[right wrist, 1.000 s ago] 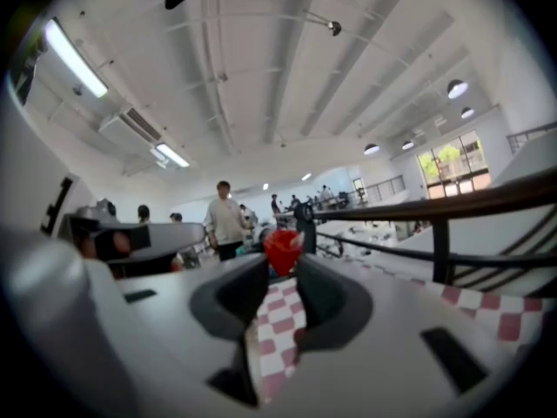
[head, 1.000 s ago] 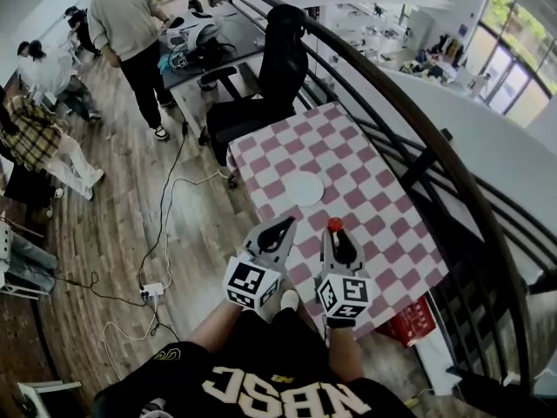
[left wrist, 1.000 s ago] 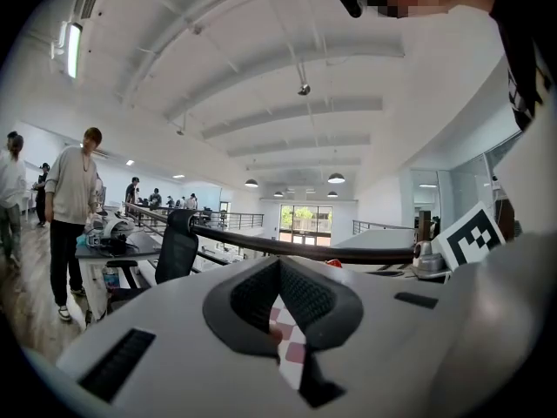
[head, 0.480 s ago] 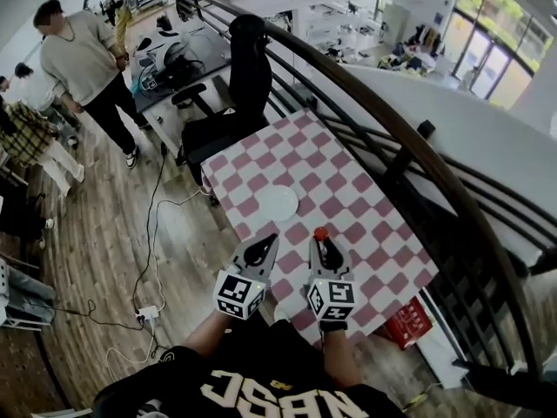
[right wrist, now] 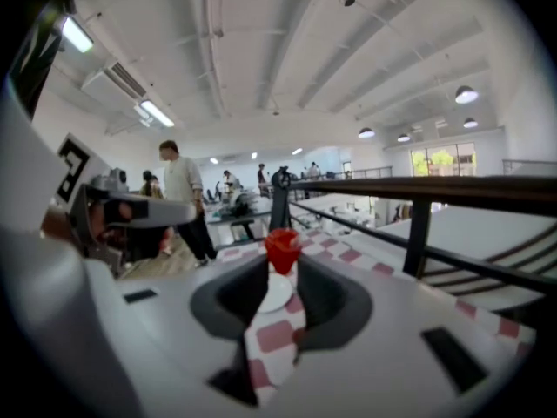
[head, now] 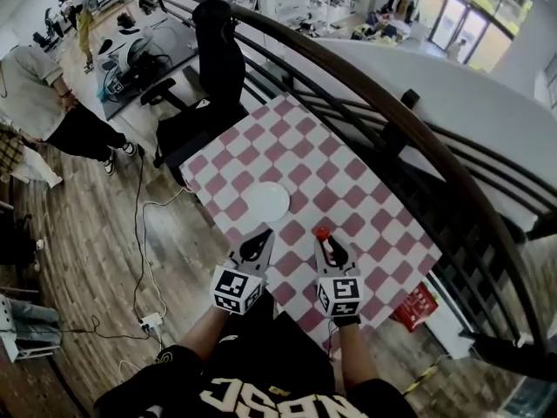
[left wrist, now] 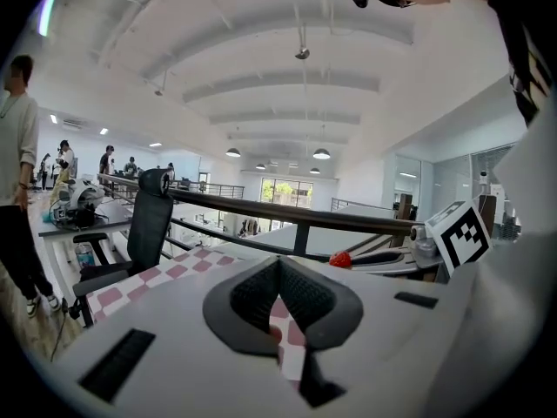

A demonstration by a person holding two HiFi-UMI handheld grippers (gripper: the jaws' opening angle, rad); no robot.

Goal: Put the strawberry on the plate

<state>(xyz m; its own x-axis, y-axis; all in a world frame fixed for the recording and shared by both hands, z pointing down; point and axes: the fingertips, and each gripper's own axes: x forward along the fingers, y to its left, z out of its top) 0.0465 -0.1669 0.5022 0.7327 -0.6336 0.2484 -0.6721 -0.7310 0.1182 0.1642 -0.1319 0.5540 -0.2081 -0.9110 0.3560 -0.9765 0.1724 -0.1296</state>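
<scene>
While right gripper point(right wrist: 282, 261) fingers pinch small bright-red strawberry point(right wrist: 282, 248) at tips, left gripper point(left wrist: 278, 265) fingers closed, empty.

strawberry point(head: 322, 232): small, red, glossy; gripped at the jaw tips of the right gripper point(head: 324, 239), pointed end downward.
plate point(head: 265, 202): round, white, laid flat; set apart from the strawberry, farther off and leftward.

The head view looks steeply down on the desk point(head: 348, 181). Both gripper views skim low across it and share the railing point(right wrist: 418, 188).
</scene>
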